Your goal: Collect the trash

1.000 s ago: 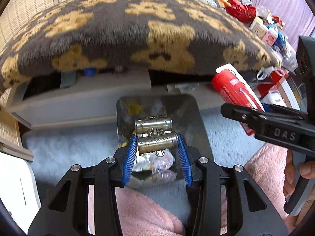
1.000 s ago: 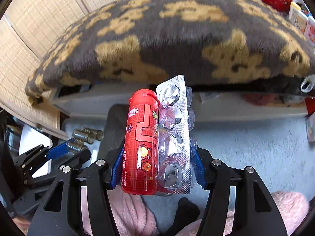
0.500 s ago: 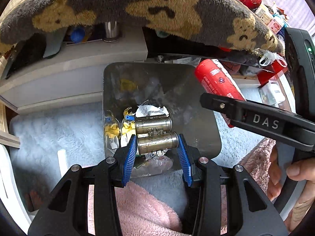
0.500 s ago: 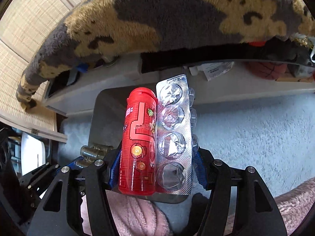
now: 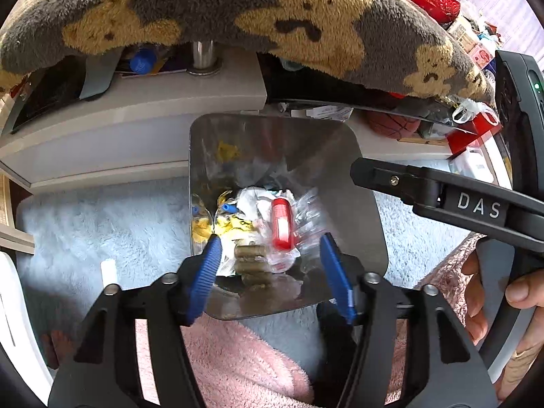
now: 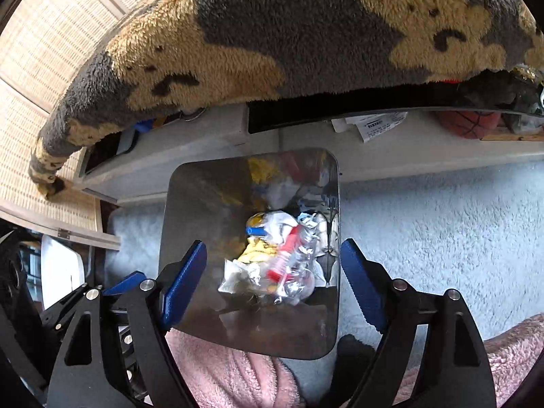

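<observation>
Both sets of jaws have just been opening and stand spread with nothing between them: left gripper [image 5: 268,265] and right gripper [image 6: 273,275] point steeply down over the metal trash bin [image 5: 370,224], where the red tube [image 5: 282,224] and brass cylinders [image 5: 250,261] lie among wrappers.

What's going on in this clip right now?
A person is dropping trash into a metal bin on the carpet. Both grippers have just been opening over it, and nothing is between their pads now. Below the left gripper, the brass cylinders are in the bin. Below the right gripper, the red tube lies among wrappers and foil. Both grippers point down into the bin, empty.
</observation>
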A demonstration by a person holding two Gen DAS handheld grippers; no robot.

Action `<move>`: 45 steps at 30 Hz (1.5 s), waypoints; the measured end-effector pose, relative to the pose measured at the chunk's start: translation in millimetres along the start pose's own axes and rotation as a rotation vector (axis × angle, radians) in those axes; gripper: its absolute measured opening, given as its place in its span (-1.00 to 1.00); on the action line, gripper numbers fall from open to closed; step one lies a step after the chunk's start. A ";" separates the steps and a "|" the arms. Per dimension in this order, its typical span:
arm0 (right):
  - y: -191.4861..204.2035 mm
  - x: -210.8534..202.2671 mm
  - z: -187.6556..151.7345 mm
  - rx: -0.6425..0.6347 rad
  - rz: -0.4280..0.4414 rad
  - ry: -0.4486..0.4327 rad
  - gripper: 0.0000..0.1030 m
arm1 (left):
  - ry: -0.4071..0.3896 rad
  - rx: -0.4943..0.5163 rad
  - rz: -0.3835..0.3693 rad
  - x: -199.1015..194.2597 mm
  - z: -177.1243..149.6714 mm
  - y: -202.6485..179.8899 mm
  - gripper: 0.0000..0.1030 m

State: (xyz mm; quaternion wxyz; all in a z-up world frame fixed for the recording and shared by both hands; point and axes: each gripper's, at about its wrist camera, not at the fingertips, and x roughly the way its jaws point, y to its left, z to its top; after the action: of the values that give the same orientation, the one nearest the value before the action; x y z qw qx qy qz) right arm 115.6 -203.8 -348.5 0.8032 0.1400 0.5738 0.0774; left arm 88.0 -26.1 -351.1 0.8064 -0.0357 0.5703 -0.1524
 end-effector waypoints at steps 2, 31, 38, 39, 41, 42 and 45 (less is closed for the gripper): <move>0.0 -4.8 0.1 -0.004 -0.019 -0.013 0.81 | -0.009 -0.002 0.005 -3.3 0.3 -0.1 0.30; 28.4 -185.7 14.7 -0.120 -0.231 -0.467 0.93 | -0.415 0.058 0.070 -179.5 30.1 -27.6 0.84; 44.7 -259.7 6.7 -0.149 -0.309 -0.682 0.93 | -0.554 0.070 0.077 -244.4 37.1 -40.9 0.84; 47.5 -269.5 4.5 -0.156 -0.316 -0.713 0.93 | -0.578 0.073 0.084 -255.6 38.3 -43.3 0.84; 53.2 -283.8 0.8 -0.170 -0.342 -0.759 0.93 | -0.615 0.078 0.099 -269.5 38.9 -47.1 0.84; 56.6 -292.2 -1.9 -0.178 -0.367 -0.790 0.93 | -0.641 0.081 0.112 -279.1 38.9 -49.9 0.84; 63.5 -312.0 -8.6 -0.185 -0.419 -0.866 0.94 | -0.713 0.091 0.145 -303.1 36.5 -57.5 0.84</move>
State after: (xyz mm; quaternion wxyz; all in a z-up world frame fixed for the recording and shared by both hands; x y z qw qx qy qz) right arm 7.0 -231.4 -50.2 0.9754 -0.0311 0.1935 -0.1008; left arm 18.3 1.8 -49.6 0.9639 -0.0101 0.2472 -0.0980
